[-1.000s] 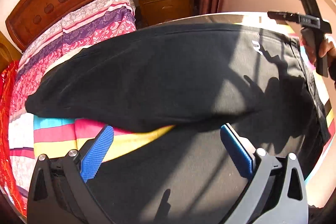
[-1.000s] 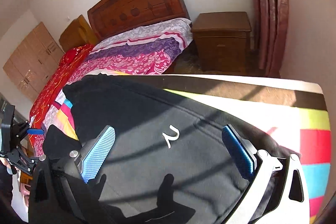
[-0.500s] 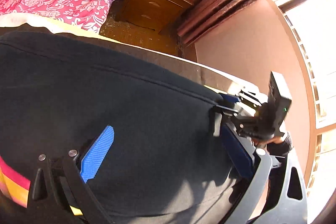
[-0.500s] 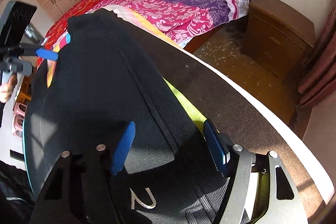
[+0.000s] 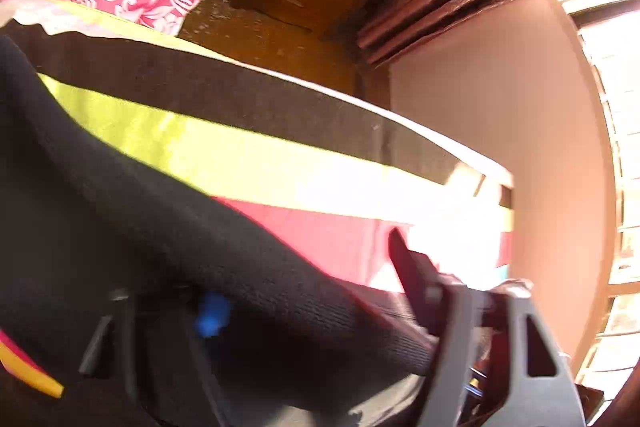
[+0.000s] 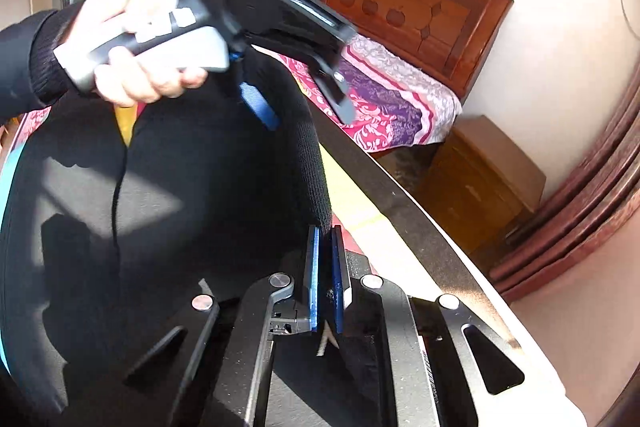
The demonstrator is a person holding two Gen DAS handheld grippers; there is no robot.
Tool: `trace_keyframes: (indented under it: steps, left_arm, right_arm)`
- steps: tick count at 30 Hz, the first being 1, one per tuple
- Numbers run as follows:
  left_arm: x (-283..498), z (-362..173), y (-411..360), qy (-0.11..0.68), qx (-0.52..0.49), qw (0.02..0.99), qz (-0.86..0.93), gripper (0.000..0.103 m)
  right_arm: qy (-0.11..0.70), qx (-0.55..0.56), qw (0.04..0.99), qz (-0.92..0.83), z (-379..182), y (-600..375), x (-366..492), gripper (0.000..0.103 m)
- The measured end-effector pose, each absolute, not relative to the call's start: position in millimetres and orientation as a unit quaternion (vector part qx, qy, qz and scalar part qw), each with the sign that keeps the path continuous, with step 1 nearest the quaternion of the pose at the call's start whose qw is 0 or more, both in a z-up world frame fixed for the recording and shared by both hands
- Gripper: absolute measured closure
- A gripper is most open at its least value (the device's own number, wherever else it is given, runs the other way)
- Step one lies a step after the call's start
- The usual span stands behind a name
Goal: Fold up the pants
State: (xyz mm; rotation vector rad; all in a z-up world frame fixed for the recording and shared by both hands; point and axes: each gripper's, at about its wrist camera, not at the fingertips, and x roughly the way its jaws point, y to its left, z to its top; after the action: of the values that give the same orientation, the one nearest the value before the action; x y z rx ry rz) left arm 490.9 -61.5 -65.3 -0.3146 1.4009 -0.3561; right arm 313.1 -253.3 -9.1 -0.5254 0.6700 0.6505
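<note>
Right wrist | right gripper (image 6: 325, 267) jaws pinch pants (image 6: 160, 207) waistband | left gripper (image 6: 304, 107) jaws spread, straddling waistband

R gripper (image 6: 325, 275) jaws pinched tight; L gripper (image 6: 306, 107) jaws apart, hand-held.

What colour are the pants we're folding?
Plain black pants, clearest in the right wrist view.

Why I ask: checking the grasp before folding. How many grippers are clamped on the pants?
1. The right gripper is shut on the ribbed edge of the pants. The left gripper straddles that edge farther along, fingers apart, not clamped.
</note>
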Motion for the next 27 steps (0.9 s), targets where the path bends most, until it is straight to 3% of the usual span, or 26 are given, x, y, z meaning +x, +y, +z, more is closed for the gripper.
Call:
trace_keyframes:
  steps: [3, 7, 11, 12, 13, 14, 15, 20, 21, 22, 24, 27]
  left_arm:
    - [451, -45, -50, 0.591, -0.111, 0.78, -0.174, 0.088]
    - [355, 3, -33, 0.468, -0.048, 0.861, -0.194, 0.09]
    - [241, 19, -17, 0.356, 0.013, 0.91, -0.212, 0.089]
    - [219, 14, -14, 0.351, 0.018, 0.912, -0.212, 0.089]
    - [200, 3, -10, 0.353, 0.015, 0.911, -0.214, 0.087]
    - [187, -9, -6, 0.358, 0.007, 0.909, -0.215, 0.086]
    - [178, -24, -2, 0.368, -0.004, 0.905, -0.213, 0.086]
    - [174, -77, 11, 0.412, -0.085, 0.88, -0.22, 0.079]
    - [174, -82, 13, 0.416, -0.094, 0.877, -0.221, 0.065]
    - [177, -83, 17, 0.419, -0.113, 0.872, -0.227, 0.043]
    - [181, -84, 30, 0.414, -0.167, 0.862, -0.241, 0.023]
    - [189, -85, 57, 0.415, -0.24, 0.841, -0.251, 0.019]
  right_arm:
    - [0.301, -0.277, 0.863, 0.295, -10, -232, 275, 0.095]
    - [0.29, -0.284, 0.88, 0.245, -23, -212, 235, 0.093]
    - [0.323, -0.174, 0.899, 0.239, -18, -228, 196, 0.087]
    - [0.324, -0.14, 0.904, 0.241, -14, -238, 181, 0.079]
    - [0.321, -0.099, 0.91, 0.242, -8, -251, 166, 0.037]
    - [0.316, -0.051, 0.918, 0.234, -3, -268, 151, 0.013]
    - [0.302, -0.001, 0.928, 0.218, 1, -287, 134, 0.006]
    - [0.326, 0.212, 0.912, 0.128, -16, -371, 106, 0.006]
    - [0.338, 0.246, 0.902, 0.112, -19, -383, 111, 0.006]
    - [0.347, 0.277, 0.89, 0.105, -21, -390, 117, 0.005]
    - [0.374, 0.32, 0.866, 0.087, -26, -399, 136, 0.006]
    - [0.408, 0.337, 0.848, 0.009, -40, -395, 140, 0.019]
